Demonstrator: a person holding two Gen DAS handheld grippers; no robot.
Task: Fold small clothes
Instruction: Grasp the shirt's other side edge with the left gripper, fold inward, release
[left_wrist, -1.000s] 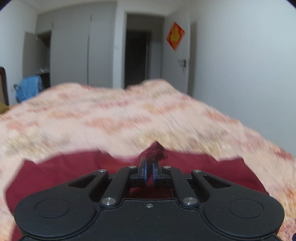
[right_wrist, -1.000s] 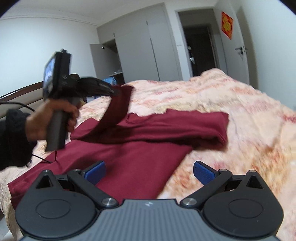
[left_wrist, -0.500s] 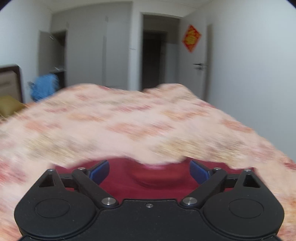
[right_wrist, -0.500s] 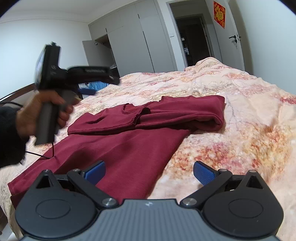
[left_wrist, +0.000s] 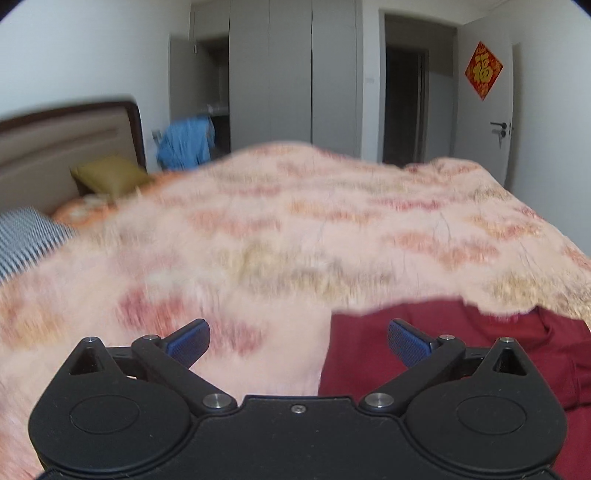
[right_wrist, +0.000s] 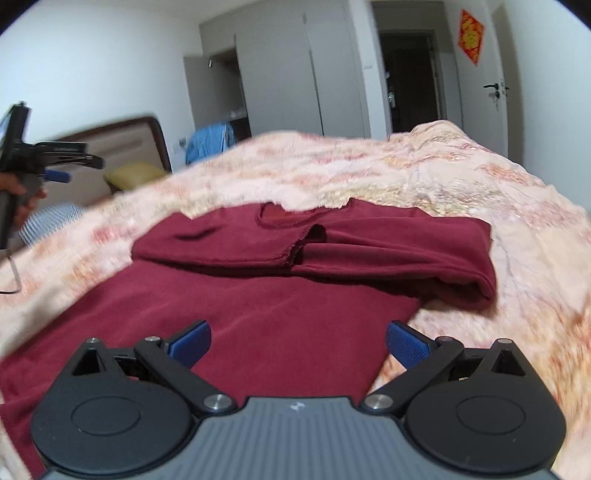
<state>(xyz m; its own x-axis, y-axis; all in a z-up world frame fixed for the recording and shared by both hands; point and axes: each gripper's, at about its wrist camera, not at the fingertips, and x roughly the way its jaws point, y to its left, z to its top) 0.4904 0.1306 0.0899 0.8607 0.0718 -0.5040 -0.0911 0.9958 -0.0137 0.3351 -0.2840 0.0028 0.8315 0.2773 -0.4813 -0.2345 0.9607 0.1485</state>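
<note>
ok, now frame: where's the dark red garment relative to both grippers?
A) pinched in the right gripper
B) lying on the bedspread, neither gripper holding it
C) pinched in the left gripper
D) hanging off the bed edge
B. The dark red garment lies partly folded on the floral bedspread; the left gripper is opening with nothing between its jaws, and the right gripper is open and empty.

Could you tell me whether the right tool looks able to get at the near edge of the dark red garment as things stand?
Probably yes: the right tool is open, with the garment flat below and nothing between.
</note>
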